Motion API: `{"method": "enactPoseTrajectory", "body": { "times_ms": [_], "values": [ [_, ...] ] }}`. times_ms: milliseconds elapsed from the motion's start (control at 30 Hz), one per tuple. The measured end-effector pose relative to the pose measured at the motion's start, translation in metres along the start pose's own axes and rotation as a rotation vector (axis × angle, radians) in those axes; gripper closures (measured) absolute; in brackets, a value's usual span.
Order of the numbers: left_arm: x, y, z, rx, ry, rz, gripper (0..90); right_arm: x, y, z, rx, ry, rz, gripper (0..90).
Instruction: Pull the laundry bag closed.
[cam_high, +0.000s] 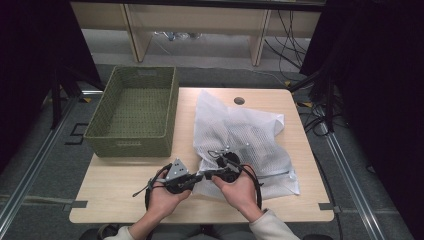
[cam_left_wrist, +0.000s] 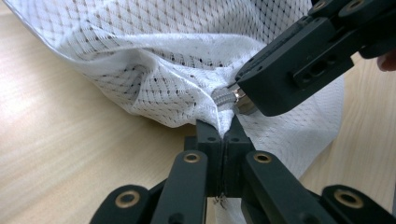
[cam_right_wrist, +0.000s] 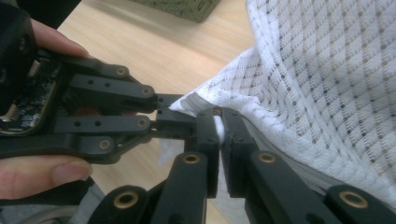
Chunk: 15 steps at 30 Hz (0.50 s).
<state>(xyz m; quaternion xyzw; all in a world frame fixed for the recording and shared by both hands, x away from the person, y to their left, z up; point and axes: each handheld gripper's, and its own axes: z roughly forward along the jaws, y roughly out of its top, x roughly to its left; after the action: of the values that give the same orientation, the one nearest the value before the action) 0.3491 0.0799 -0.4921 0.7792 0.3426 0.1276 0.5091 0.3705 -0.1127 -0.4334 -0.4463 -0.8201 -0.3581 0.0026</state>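
White mesh laundry bag (cam_high: 245, 142) lay on the wooden table (cam_high: 115, 185), right of the green basket (cam_high: 135, 112). Left gripper (cam_left_wrist: 223, 135) pinched its near corner, and the right gripper (cam_right_wrist: 218, 128) was clamped on the zipper pull (cam_left_wrist: 228, 97) just beside it.

From my remote station I see a green woven basket (cam_high: 134, 112) sitting at the far left of the light wooden table (cam_high: 115, 185) — its left side overhangs the table edge. A round cable hole (cam_high: 239, 100) marks the tabletop's far edge. Behind the table stands a pale wooden frame (cam_high: 136, 35), with loose black cables (cam_high: 285, 37) trailing over the grey floor (cam_high: 210, 50). Metal rails (cam_high: 30, 170) run along the floor on both sides — dark curtains (cam_high: 380, 75) flank the scene.
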Motion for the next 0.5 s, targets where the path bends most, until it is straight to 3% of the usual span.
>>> {"method": "enactPoseTrajectory", "body": {
  "times_ms": [33,133,167,200,233,300,367,400,467,500],
  "values": [
    [0.0011,0.001,-0.0009,0.004,0.0,0.021,88.7,0.0009,0.0,-0.0007,-0.009,-0.001,0.027,88.1],
    [-0.0001,0.0008,-0.0002,-0.014,0.001,-0.007,88.7,-0.0001,0.0005,-0.0021,-0.008,-0.007,0.039,88.0],
    [0.0011,0.0013,-0.0011,-0.013,0.002,0.006,88.7,-0.0012,0.0003,-0.0025,-0.003,-0.031,0.013,88.0],
    [0.0019,0.0018,-0.0017,-0.009,-0.001,0.008,88.7,-0.0056,-0.0003,-0.0004,-0.007,-0.004,-0.021,88.0],
    [0.0014,0.0016,-0.0019,-0.008,0.006,0.006,88.7,-0.003,-0.002,-0.0008,-0.004,-0.015,0.035,88.0],
    [0.0006,0.0015,-0.0013,-0.011,0.006,0.004,88.7,-0.0034,-0.0016,-0.0018,-0.005,-0.013,-0.002,88.0],
    [0.001,0.0018,-0.0013,-0.01,0.005,0.01,88.6,-0.0028,-0.0017,-0.0012,-0.006,-0.02,0.002,88.0],
    [-0.0001,0.0015,-0.0012,-0.023,-0.001,-0.014,88.7,-0.0033,-0.0016,-0.0009,-0.003,-0.02,0.003,88.0],
    [0.0012,0.0031,-0.0035,-0.03,0.0,0.002,88.7,-0.0032,-0.0019,-0.0019,-0.003,-0.045,0.007,88.0],
    [0.0013,0.0044,-0.0053,-0.042,0.003,-0.011,88.7,-0.0047,-0.0019,-0.0016,-0.004,-0.06,-0.001,88.0]
  ]
}}
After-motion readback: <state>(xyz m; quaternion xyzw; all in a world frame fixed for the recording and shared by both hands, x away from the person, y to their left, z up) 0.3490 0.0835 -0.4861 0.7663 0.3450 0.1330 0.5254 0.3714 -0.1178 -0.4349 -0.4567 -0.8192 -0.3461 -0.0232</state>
